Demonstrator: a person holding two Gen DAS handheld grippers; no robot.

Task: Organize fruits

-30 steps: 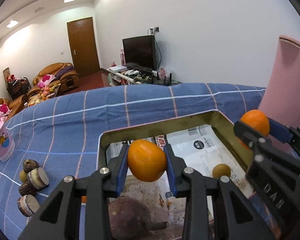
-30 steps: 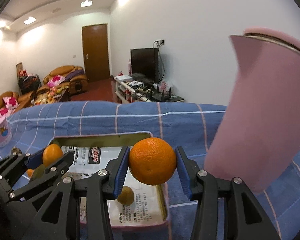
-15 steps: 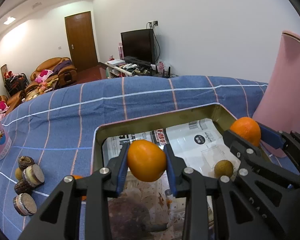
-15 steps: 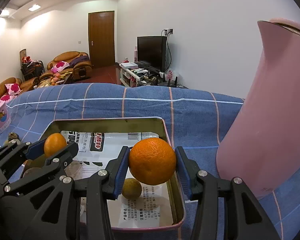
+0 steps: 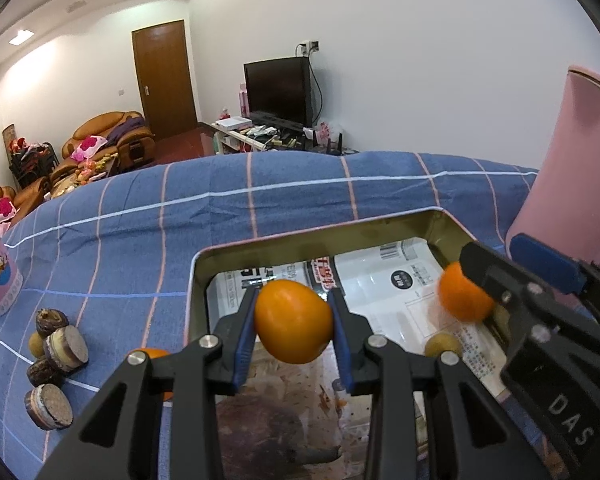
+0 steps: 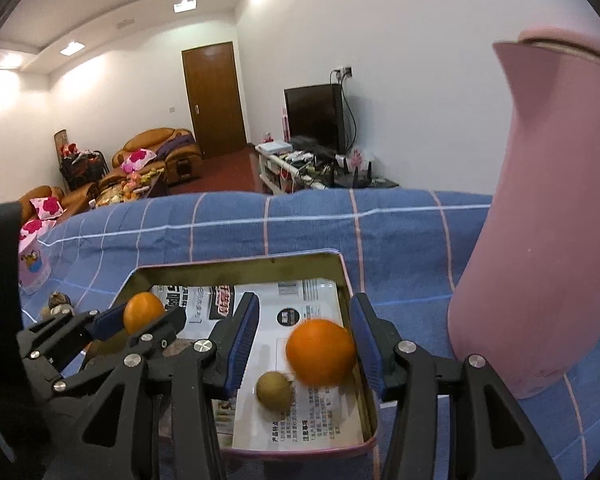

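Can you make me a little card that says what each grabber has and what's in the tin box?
Left gripper: shut on an orange
Right gripper: open, with a blurred second orange loose between its fingers
Tray: metal, lined with printed paper, on a blue checked cloth
In tray: small brown-green fruit
Beside tray: pink jug

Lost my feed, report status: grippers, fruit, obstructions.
Left gripper clamped on orange. Right gripper open, its orange dropping into tray. Pink jug close right.
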